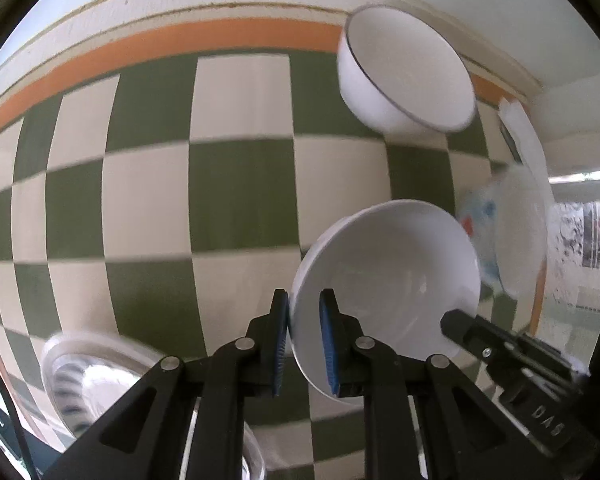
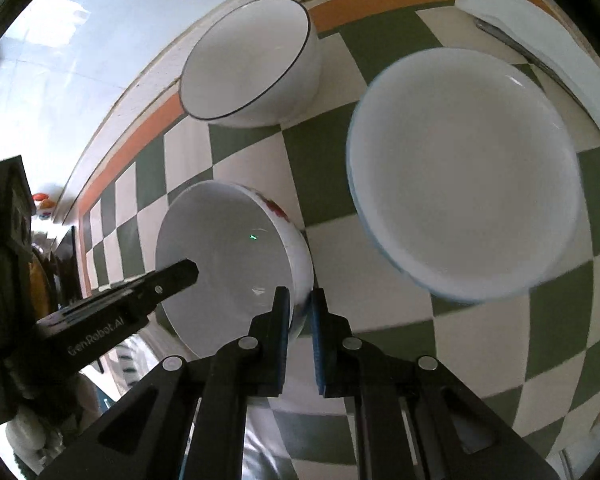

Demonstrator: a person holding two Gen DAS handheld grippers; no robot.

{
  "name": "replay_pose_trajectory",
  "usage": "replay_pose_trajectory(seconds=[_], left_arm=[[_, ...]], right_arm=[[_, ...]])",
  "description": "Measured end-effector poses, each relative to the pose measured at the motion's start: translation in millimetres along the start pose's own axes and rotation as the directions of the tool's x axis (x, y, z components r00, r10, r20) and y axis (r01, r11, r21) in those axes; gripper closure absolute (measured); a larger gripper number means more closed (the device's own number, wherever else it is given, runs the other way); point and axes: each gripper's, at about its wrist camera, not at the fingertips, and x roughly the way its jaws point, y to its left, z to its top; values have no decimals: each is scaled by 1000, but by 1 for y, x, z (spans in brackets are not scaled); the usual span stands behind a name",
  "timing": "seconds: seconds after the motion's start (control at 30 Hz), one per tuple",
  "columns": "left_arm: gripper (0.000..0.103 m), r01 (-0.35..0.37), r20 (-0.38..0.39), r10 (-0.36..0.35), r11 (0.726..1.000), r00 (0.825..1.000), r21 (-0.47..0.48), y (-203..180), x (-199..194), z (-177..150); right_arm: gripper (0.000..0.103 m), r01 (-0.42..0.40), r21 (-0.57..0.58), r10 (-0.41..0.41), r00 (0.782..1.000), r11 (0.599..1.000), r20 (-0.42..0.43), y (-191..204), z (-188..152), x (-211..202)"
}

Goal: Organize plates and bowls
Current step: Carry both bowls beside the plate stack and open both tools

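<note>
A white bowl with red flowers on its outside (image 2: 228, 256) rests on the green and cream checked tablecloth (image 2: 500, 340). My right gripper (image 2: 300, 296) points steeply down and is shut on the near right part of the bowl's rim. The same bowl (image 1: 392, 280) fills the lower right of the left wrist view. There my left gripper (image 1: 304, 300) is shut on the opposite rim, one pad inside and one outside. Each gripper also shows in the other's view: the left gripper (image 2: 184, 272) and the right gripper (image 1: 454, 320).
A black-rimmed white bowl (image 2: 252, 60) stands near the cloth's orange border. A wide white deep plate (image 2: 464, 200) lies right of the held bowl. A napkin with cutlery (image 2: 540, 40) sits beyond it. A clear ribbed dish (image 1: 88, 372) lies by the near left edge.
</note>
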Motion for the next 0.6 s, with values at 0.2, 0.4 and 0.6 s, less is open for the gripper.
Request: replay_pose_trajectory(seconds=[0.2, 0.4, 0.6], left_arm=[[89, -2, -17, 3, 1000, 1000, 4, -3, 1, -40], [89, -4, -43, 4, 1000, 999, 10, -7, 7, -71], [89, -10, -68, 12, 1000, 998, 25, -10, 15, -88]], right_arm=[[91, -4, -39, 4, 1000, 999, -23, -4, -37, -17], [91, 8, -65, -11, 999, 998, -43, -8, -71, -20], [91, 16, -53, -19, 997, 998, -68, -30, -88, -20]])
